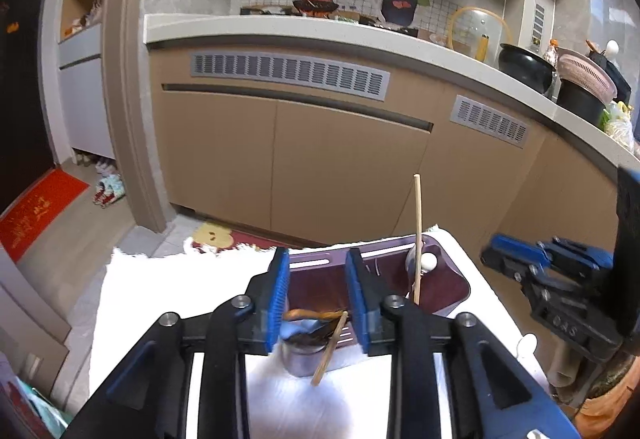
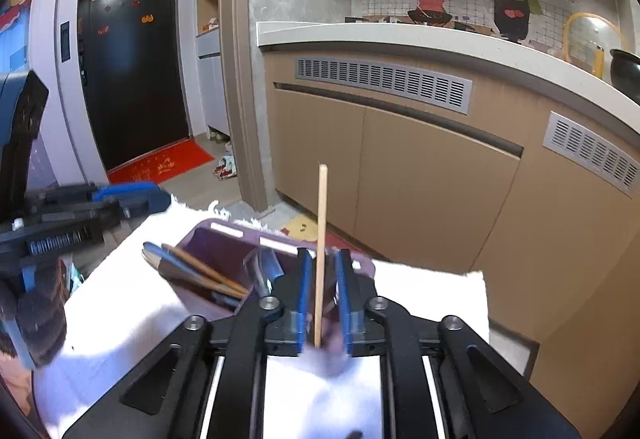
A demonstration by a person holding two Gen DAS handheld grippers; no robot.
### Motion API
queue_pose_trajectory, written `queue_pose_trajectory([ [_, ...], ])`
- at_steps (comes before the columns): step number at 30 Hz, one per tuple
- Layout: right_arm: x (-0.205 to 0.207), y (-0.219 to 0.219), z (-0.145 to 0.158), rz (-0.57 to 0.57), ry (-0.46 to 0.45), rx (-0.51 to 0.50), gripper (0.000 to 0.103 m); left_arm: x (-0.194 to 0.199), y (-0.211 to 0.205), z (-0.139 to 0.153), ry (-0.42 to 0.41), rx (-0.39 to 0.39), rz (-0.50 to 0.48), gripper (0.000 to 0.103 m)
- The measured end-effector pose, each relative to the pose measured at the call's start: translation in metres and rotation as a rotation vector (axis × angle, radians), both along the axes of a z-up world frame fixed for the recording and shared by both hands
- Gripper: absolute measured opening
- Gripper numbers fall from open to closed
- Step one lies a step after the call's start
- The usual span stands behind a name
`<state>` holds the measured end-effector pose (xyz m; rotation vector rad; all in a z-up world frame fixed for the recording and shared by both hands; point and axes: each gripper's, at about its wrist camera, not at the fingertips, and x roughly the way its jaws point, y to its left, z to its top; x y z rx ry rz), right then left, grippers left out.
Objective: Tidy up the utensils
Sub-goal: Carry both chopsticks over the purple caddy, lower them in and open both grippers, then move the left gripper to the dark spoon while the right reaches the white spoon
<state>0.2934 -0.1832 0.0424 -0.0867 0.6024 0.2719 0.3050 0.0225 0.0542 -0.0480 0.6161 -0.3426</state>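
Observation:
A purple utensil holder (image 1: 452, 287) (image 2: 208, 239) stands on a white cloth. My left gripper (image 1: 318, 259) hangs over its left compartment with the jaws apart. Below and between its pads (image 1: 280, 291) lie a wooden chopstick (image 1: 330, 347) and several brown and blue handles (image 2: 200, 273), none of them pressed. One pale chopstick (image 1: 417, 231) (image 2: 321, 231) stands upright in the right compartment. My right gripper (image 2: 322, 259) has a pad on each side of it with a gap both ways. Each gripper shows at the edge of the other's view: the right gripper (image 1: 516, 263), the left gripper (image 2: 100, 199).
The white cloth (image 1: 160, 299) (image 2: 432, 287) covers a small table that ends just behind the holder. Beyond it are tan kitchen cabinets (image 1: 320, 167) under a counter with pots (image 1: 524, 67). A red doormat (image 2: 160, 163) lies by a dark door.

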Motion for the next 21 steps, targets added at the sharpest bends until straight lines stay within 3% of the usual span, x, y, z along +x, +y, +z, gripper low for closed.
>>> queue_pose_trajectory([
  [5, -0.036, -0.012, -0.013, -0.026, 0.022, -0.027, 0.031, -0.023, 0.011, 0.004, -0.024, -0.009, 0.033, 0.038],
  [8, -0.058, -0.025, -0.024, -0.066, 0.05, -0.039, 0.036, -0.041, 0.007, -0.001, 0.0, -0.01, 0.006, 0.046],
  [13, -0.093, -0.057, -0.049, -0.164, 0.135, -0.017, 0.037, -0.065, -0.03, -0.026, 0.114, 0.001, -0.144, 0.051],
  [17, -0.116, -0.085, -0.064, -0.244, 0.173, 0.004, 0.037, -0.082, -0.088, -0.062, 0.256, 0.034, -0.322, 0.053],
  [21, -0.137, -0.108, -0.071, -0.303, 0.184, 0.014, 0.037, -0.087, -0.141, -0.092, 0.324, 0.09, -0.422, 0.053],
])
